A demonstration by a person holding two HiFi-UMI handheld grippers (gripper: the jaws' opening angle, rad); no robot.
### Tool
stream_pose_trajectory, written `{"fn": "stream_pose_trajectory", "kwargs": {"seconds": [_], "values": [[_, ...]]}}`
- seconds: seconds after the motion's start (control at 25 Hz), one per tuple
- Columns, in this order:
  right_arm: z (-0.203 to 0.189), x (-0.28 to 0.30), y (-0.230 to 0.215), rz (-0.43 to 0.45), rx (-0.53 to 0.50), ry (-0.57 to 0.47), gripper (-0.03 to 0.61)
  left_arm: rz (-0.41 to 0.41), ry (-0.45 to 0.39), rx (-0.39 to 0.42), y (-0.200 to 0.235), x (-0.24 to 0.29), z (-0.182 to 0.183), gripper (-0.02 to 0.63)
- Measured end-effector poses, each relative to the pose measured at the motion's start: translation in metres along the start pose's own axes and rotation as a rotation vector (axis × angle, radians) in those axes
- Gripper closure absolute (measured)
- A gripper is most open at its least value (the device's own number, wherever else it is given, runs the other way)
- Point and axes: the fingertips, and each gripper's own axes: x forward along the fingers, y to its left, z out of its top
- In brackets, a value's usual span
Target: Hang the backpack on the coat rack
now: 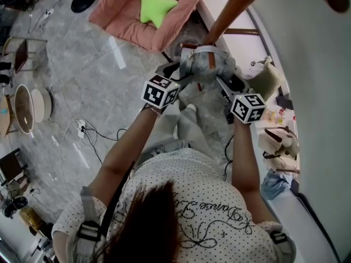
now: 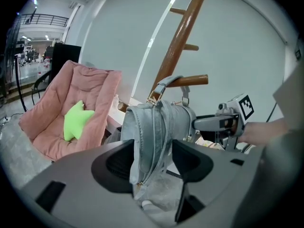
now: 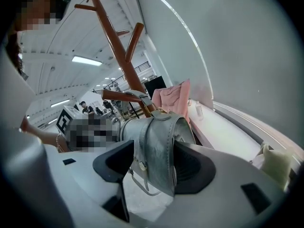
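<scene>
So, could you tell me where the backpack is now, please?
In the head view the backpack is top centre, its top loop over a peg of the coat rack, right of the pink chair.

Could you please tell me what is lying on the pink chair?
A green star-shaped cushion lies on the pink chair. The padding beneath it is covered, so anything underneath cannot be seen.

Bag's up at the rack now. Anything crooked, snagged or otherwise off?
Nothing stands out. The backpack hangs upright, its top loop over a peg of the coat rack. The left gripper grips it. The right gripper has it between jaws that are opening.
</scene>
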Motion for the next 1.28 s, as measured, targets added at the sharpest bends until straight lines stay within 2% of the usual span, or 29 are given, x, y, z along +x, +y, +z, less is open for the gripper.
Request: {"fn": "stream_pose_trajectory", "kwargs": {"seconds": [0.24, 0.52, 0.88, 1.12, 1.28], "values": [[0.004, -0.015, -0.001, -0.038, -0.014, -0.008, 0.299, 0.011, -0.017, 0.015, -0.002, -0.015, 0.003, 0.373], [0.015, -0.036, 0.007, -0.058, -0.03, -0.041, 0.31, 0.007, -0.052, 0.043, -0.011, -0.035, 0.014, 0.373], [0.045, -0.053, 0.032, -0.058, -0.069, -0.124, 0.333, 0.031, -0.15, 0.1, -0.021, -0.065, 0.046, 0.377], [0.071, -0.064, 0.054, -0.064, -0.176, -0.142, 0.37, 0.03, -0.229, 0.131, -0.027, -0.084, 0.072, 0.434], [0.086, -0.071, 0.064, -0.071, -0.2, -0.176, 0.408, 0.025, -0.281, 0.157, -0.034, -0.097, 0.091, 0.482]]}}
